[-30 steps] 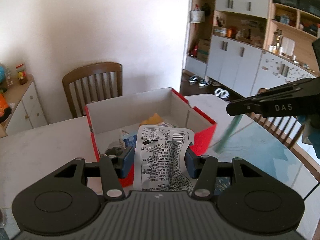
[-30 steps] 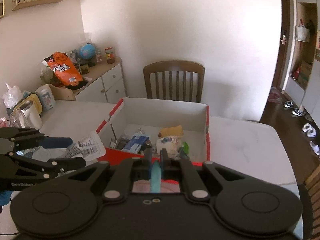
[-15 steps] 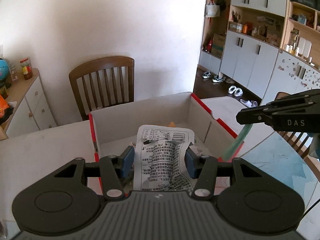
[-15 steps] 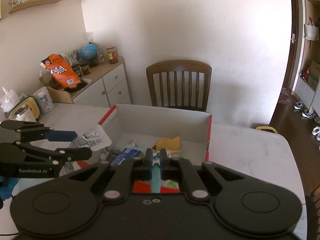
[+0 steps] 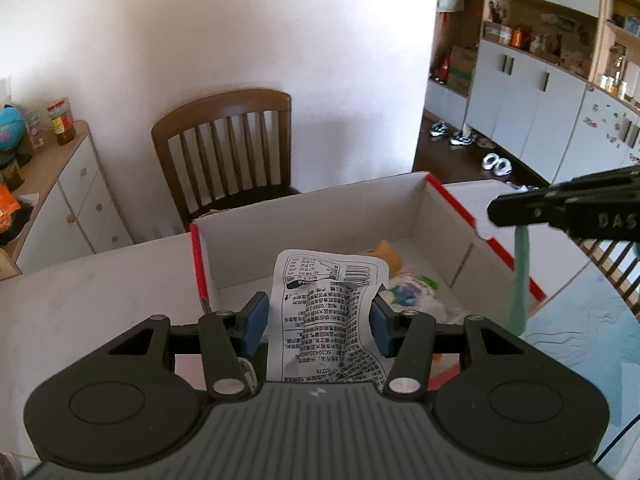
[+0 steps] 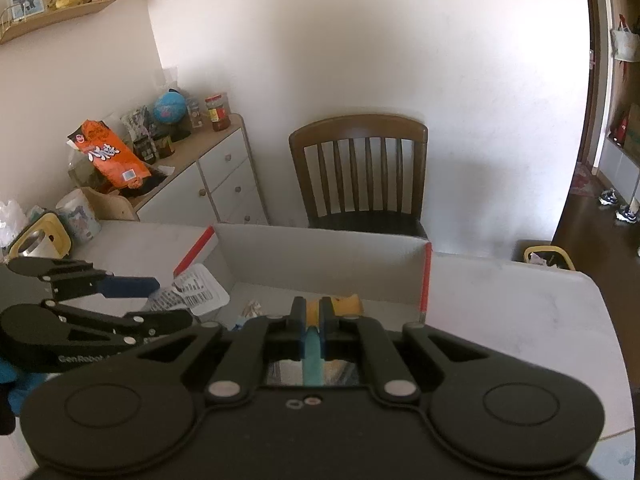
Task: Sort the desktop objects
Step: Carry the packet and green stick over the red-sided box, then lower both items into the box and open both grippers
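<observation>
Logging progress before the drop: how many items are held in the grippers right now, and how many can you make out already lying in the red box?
Held in grippers: 2, white printed packet in left gripper, teal strip in right gripper.
In red box: 2 distinguishable, yellow item, colourful white wrapper; others are hidden.
Total: 4

A crinkled glossy printed packet point(image 5: 328, 320), a matt cardboard box point(image 5: 320, 216) with red edges, a varnished wooden chair point(image 5: 224, 140), a smooth pale surface point(image 5: 80, 292).
</observation>
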Demonstrator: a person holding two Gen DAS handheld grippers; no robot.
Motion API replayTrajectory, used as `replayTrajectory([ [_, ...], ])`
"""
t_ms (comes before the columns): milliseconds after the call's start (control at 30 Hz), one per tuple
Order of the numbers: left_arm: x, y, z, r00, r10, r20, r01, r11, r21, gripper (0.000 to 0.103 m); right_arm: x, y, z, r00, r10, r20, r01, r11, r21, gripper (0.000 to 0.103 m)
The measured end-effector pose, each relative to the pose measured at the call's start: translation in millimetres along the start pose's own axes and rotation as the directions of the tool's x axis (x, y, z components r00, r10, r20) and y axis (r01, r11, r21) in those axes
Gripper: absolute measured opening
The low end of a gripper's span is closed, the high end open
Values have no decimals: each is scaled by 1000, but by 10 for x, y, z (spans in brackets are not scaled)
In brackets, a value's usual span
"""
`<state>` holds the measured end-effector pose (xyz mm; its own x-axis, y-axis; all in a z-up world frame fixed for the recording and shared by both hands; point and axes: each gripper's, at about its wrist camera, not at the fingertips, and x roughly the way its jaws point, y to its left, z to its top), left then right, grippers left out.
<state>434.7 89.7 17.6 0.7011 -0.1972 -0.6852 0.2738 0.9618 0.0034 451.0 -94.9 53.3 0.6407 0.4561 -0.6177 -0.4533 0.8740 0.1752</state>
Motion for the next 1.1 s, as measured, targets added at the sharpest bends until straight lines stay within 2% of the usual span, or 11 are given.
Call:
replayTrajectory([
  [167, 140, 82, 21, 999, 22, -33, -22, 1000, -12, 52, 90, -23, 107, 1000, 8, 7, -8, 1000, 6, 4],
  [233, 202, 90, 12, 998, 27, -48, -28, 1000, -12, 52, 145, -39, 106, 1000, 6, -7, -5, 1000, 8, 0],
  [667, 495, 31, -57, 994, 35, -107, -35, 999, -3, 52, 411, -138, -130, 996, -29, -88, 31, 999, 20, 0],
  [867, 609, 23, -77, 991, 38, -127, -38, 999, 0, 52, 497, -127, -252, 991, -28, -131, 30, 999, 14, 4],
  [1100, 683, -27, -78, 989, 19, -147, -18, 1000, 12, 55, 532, -131, -323, 988, -17, -154, 18, 1000, 9, 15],
])
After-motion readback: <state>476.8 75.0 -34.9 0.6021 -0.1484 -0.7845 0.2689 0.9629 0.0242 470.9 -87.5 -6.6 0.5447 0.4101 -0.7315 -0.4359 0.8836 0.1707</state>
